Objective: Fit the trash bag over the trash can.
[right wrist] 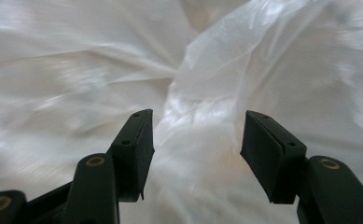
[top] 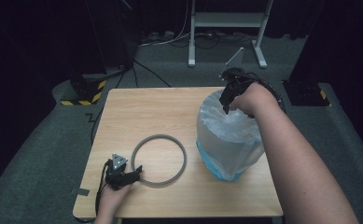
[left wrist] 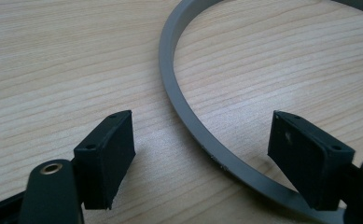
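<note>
**Both grippers open: left at grey ring, right over bagged bin**

Left gripper [left wrist: 202, 158]: jaws spread wide, nothing clamped. In the left gripper view the grey ring [left wrist: 188, 116] is seen running between the two pads, its band passing close under the one at the right of that view; contact there cannot be told. The ring lies flat on the wooden table [left wrist: 53, 56].

Right gripper [right wrist: 195, 149]: jaws parted, released. A bulge of white plastic bag [right wrist: 202, 116] is seen between the pads in the right gripper view; no pinch on the film is visible. The picture is blurred at its edges.

Pose, high view: the left gripper [top: 131, 175] is held low at the ring's [top: 159, 160] near-left arc, pointing toward the ring, with the left hand [top: 111, 196] close to the table's near edge. The right gripper [top: 226, 99] is tipped downward into the top of the bag [top: 228, 135], the right hand [top: 254, 99] above the far side of it and the forearm crossing from the near right corner.

Room: the bag lines a blue bin [top: 216, 169] standing just right of the ring, apart from it. Bare table [top: 137, 107] lies beyond the ring toward the far edge, and a narrower strip on the near side of it.
</note>
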